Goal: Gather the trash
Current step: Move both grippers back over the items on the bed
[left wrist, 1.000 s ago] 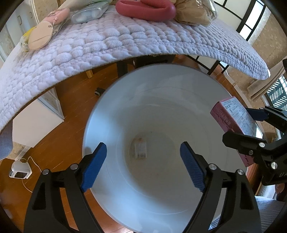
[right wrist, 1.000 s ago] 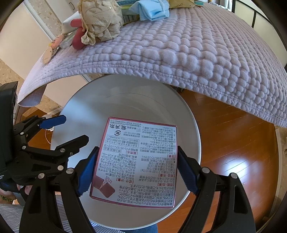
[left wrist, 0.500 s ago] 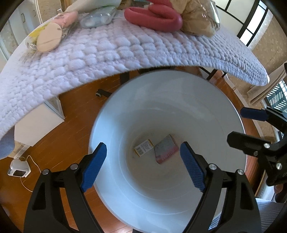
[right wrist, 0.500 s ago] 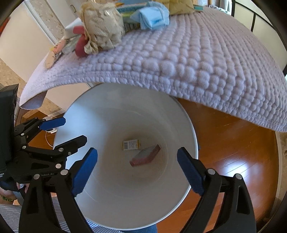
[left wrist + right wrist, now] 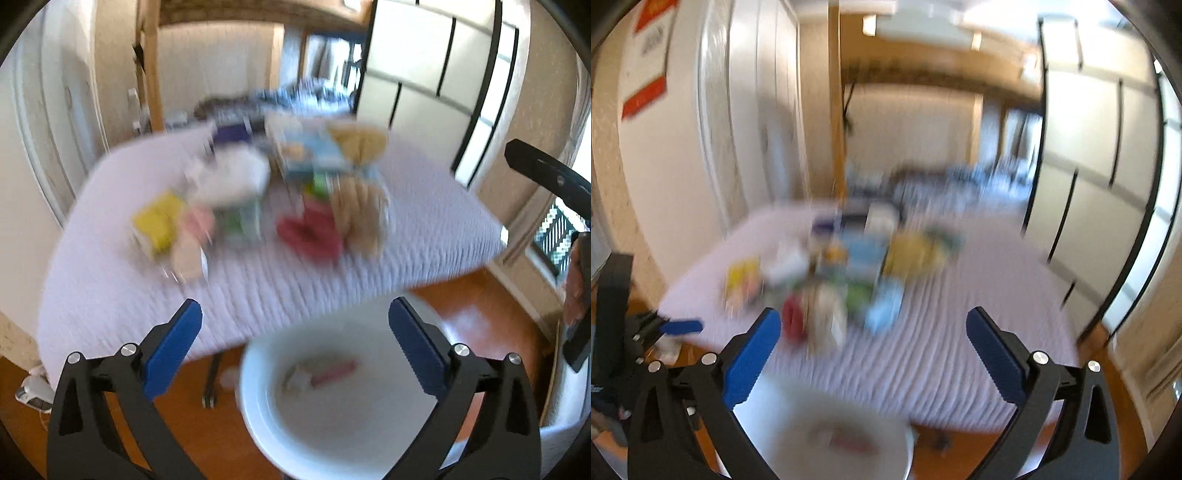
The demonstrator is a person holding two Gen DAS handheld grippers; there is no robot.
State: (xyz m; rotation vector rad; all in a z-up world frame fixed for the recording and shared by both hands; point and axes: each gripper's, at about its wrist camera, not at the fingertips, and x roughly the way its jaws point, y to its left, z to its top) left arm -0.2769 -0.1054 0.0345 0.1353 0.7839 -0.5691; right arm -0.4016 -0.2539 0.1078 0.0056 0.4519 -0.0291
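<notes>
Both views are motion-blurred. A white bin (image 5: 343,406) stands on the floor in front of the table; a red box (image 5: 332,369) and a small pack lie in its bottom. The bin also shows low in the right wrist view (image 5: 846,435). My left gripper (image 5: 295,343) is open and empty, above the bin's near side. My right gripper (image 5: 873,350) is open and empty, facing the table. A pile of trash lies on the lilac quilted cover (image 5: 110,302): a yellow pack (image 5: 159,221), a red item (image 5: 310,232), crumpled brown paper (image 5: 358,214), a blue packet (image 5: 886,306).
The table stands on a wooden floor (image 5: 487,306). Sliding doors (image 5: 424,85) are behind it at the right, white cupboards (image 5: 746,110) at the left. A white device (image 5: 31,391) lies on the floor at the left. The left gripper's body shows in the right wrist view (image 5: 617,332).
A second ago my right gripper held the red box over the bin; it let go and the box fell in. Both grippers have since tilted up and back toward the table top.
</notes>
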